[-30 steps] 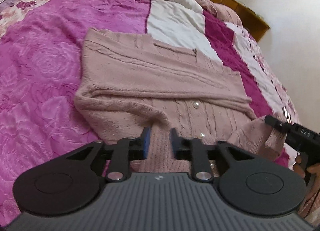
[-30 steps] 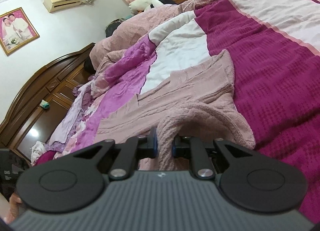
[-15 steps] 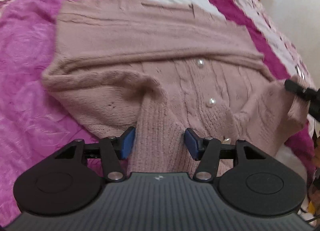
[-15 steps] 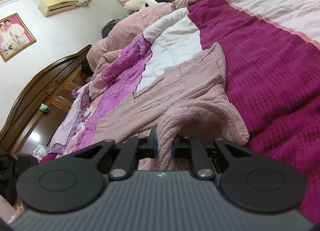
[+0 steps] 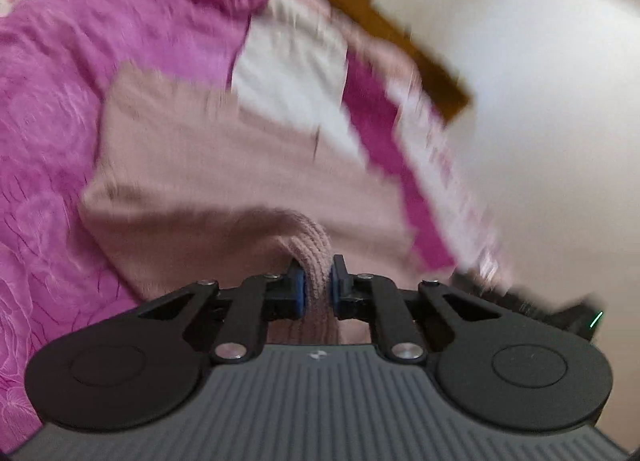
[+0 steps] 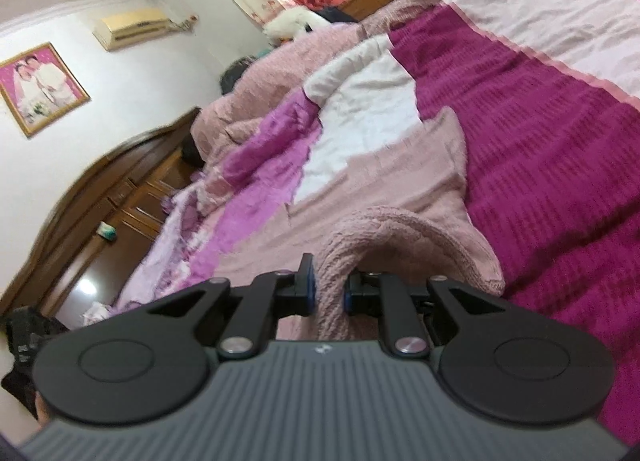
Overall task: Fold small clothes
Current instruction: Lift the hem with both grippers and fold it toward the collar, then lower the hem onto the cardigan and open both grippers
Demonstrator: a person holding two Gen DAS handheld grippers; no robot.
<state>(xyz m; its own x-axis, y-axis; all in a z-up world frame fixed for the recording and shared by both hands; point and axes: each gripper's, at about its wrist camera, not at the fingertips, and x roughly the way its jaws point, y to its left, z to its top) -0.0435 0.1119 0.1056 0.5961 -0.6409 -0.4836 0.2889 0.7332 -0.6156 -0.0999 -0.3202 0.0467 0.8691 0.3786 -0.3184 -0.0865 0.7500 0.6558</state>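
Observation:
A dusty pink knitted cardigan (image 5: 224, 165) lies on the bed, its sleeves folded across the body. My left gripper (image 5: 316, 285) is shut on a bunched ribbed edge of the cardigan's near hem and holds it raised. The left wrist view is motion-blurred. My right gripper (image 6: 328, 289) is shut on the near hem of the same cardigan (image 6: 400, 197), which arches up from the bed into the jaws. The right gripper's body shows at the lower right of the left wrist view (image 5: 560, 309).
The bed has a magenta floral quilt (image 5: 44, 141) and a dark magenta, white and pink patchwork blanket (image 6: 560, 149). A wooden headboard (image 6: 100, 197) stands to the left in the right wrist view. A white wall (image 5: 540, 101) is close beyond the bed's far side.
My left gripper was open around the hem half a second ago and has shut on it and lifted, tilting the view up. My right gripper stays shut on its hem and has risen.

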